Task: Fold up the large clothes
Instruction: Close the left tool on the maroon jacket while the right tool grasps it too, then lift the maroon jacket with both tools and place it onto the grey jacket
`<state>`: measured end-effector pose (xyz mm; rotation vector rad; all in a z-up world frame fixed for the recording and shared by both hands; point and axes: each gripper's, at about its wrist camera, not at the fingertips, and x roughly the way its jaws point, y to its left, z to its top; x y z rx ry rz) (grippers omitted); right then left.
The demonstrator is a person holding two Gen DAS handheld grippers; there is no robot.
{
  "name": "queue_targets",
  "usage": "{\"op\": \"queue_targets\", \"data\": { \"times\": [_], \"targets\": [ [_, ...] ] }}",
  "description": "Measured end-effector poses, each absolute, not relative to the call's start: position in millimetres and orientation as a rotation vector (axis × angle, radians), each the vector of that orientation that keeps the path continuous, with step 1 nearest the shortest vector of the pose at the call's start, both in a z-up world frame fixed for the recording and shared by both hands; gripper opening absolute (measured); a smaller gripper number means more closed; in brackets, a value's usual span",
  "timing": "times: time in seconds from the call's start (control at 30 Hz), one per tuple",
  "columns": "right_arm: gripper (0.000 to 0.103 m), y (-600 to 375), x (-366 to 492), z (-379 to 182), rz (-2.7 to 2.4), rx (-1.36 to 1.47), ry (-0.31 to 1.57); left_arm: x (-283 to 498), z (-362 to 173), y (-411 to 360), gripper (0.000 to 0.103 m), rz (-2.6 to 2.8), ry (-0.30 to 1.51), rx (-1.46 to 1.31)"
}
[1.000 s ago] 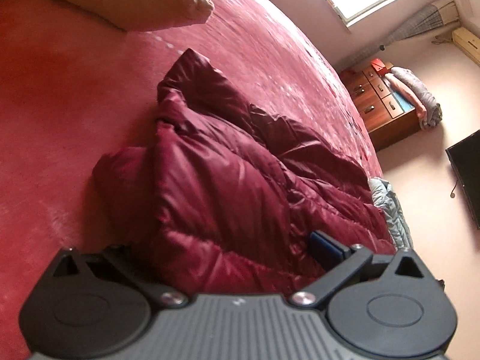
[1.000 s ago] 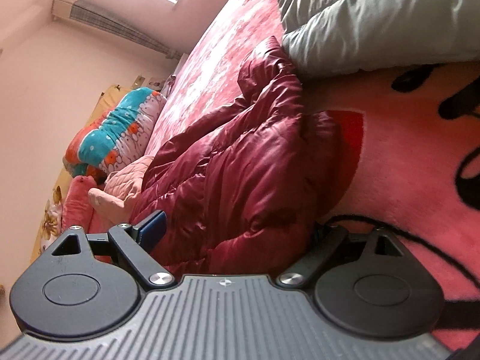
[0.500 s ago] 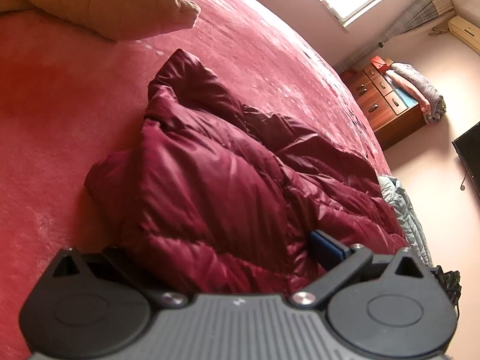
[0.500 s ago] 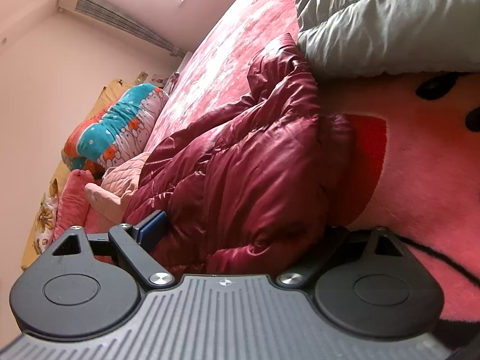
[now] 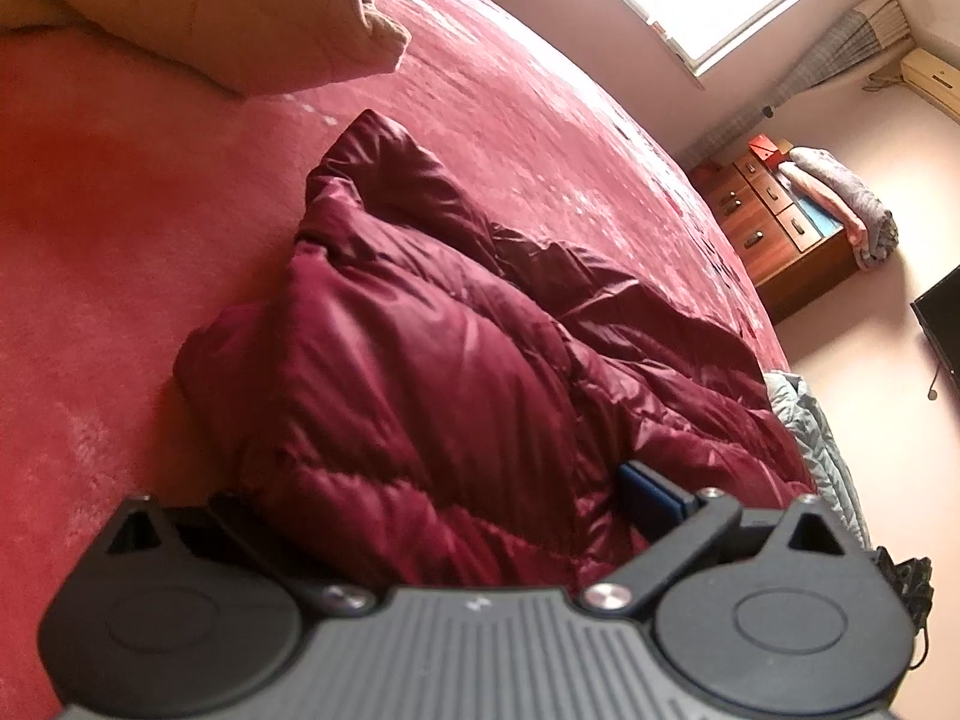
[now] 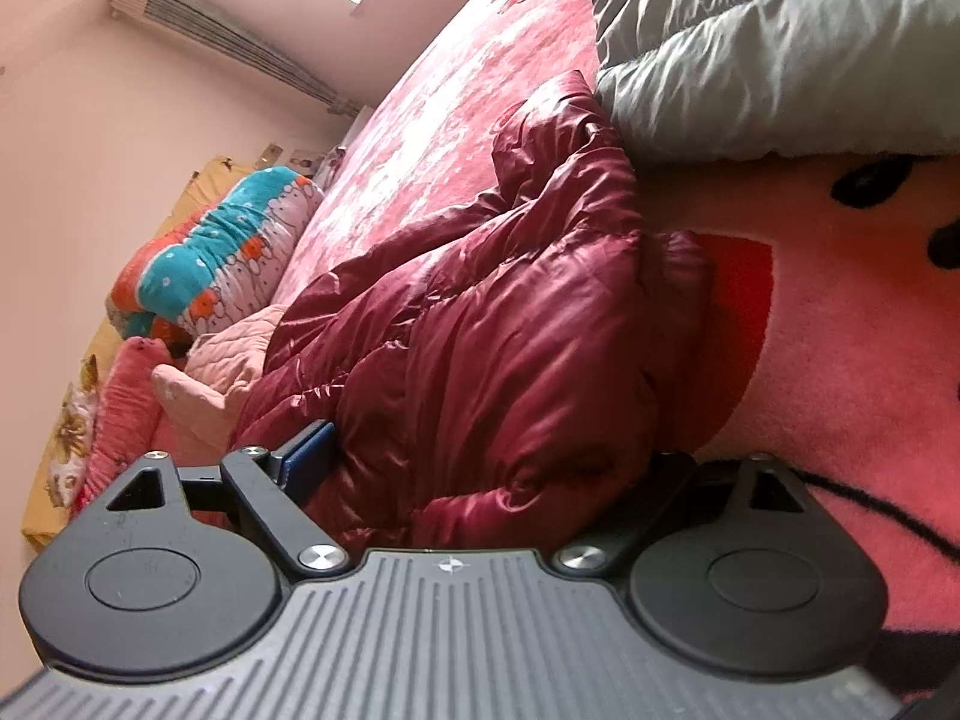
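Note:
A dark maroon puffer jacket (image 5: 420, 372) lies bunched on the red bed cover (image 5: 120, 210). Its thick folded edge bulges up between the fingers of my left gripper (image 5: 444, 504), which stands open. Only that gripper's right blue pad (image 5: 651, 501) shows; the left finger is hidden under the fabric. From the other side, the same jacket (image 6: 492, 330) fills the wide gap of my right gripper (image 6: 486, 462), also open. The right gripper's left blue pad (image 6: 309, 459) rests against the jacket, and the other finger is buried at the hem.
A grey puffer garment (image 6: 780, 48) lies just beyond the maroon one, on a pink printed blanket (image 6: 840, 360). A beige pillow (image 5: 210, 6) and a rolled teal quilt (image 6: 222, 258) sit at the bed's head. A wooden dresser (image 5: 780, 228) and a dark screen (image 5: 942, 324) stand by the far wall.
Both views drifted slightly over the bed. The jacket stayed between the fingers of both grippers, and neither gripper's width changed.

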<state>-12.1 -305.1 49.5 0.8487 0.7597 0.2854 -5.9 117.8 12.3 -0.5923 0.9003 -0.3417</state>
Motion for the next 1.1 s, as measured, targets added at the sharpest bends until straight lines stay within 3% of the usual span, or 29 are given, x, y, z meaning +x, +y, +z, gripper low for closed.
{"op": "queue_targets", "data": {
  "times": [0.3, 0.53, 0.67, 0.9, 1.1],
  "targets": [
    [0.089, -296, -9, 56, 0.254, 0.816, 0.769, -14, 18, 117, 0.073, -0.301, 0.883, -0.593],
    [0.063, -281, -10, 73, 0.200, 0.694, 0.745, -23, 32, 104, 0.055, -0.242, 0.854, -0.553],
    [0.054, -268, -14, 83, 0.160, 0.587, 0.710, -29, 43, 99, 0.045, -0.209, 0.823, -0.531],
    [0.042, -247, -21, 105, 0.102, 0.424, 0.630, -32, 72, 93, 0.035, -0.175, 0.767, -0.523],
    [0.037, -249, -32, 134, 0.057, 0.353, 0.508, -27, 111, 81, 0.030, -0.241, 0.704, -0.514]
  ]
}}
